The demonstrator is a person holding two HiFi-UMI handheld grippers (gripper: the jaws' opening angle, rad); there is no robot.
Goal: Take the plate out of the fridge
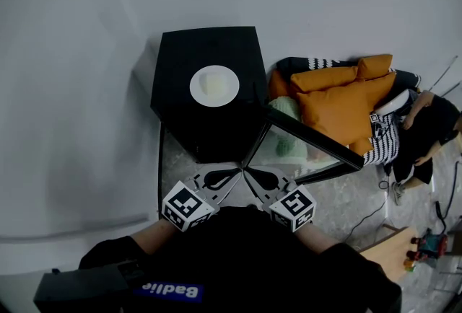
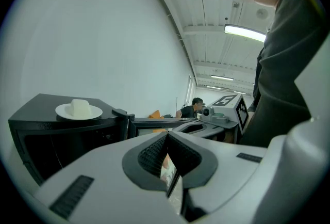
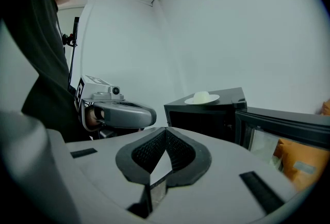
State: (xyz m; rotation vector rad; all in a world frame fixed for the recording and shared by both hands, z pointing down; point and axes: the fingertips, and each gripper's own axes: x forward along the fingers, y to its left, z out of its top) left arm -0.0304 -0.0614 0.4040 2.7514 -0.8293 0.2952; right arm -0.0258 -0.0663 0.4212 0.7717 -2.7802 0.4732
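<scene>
Head view: white plate (image 1: 231, 89) carrying pale lump (image 1: 211, 82) sits on top of small black fridge (image 1: 180, 52), not inside it. Fridge door (image 1: 310, 140) hangs open to right. Left tongs (image 1: 232, 174) and right tongs (image 1: 254, 176) held side by side just before open fridge, tips nearly meeting, well apart from plate. Both tongs closed on nothing (each gripper view shows pads pressed together). Orange cushions (image 1: 339, 99) lie beyond door.

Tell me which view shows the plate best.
Head view: it looks down on the plate, whole round rim visible, a pale lump on it, atop the black fridge. Left gripper view shows it nearly edge-on; right gripper view, edge-on and smaller.
</scene>
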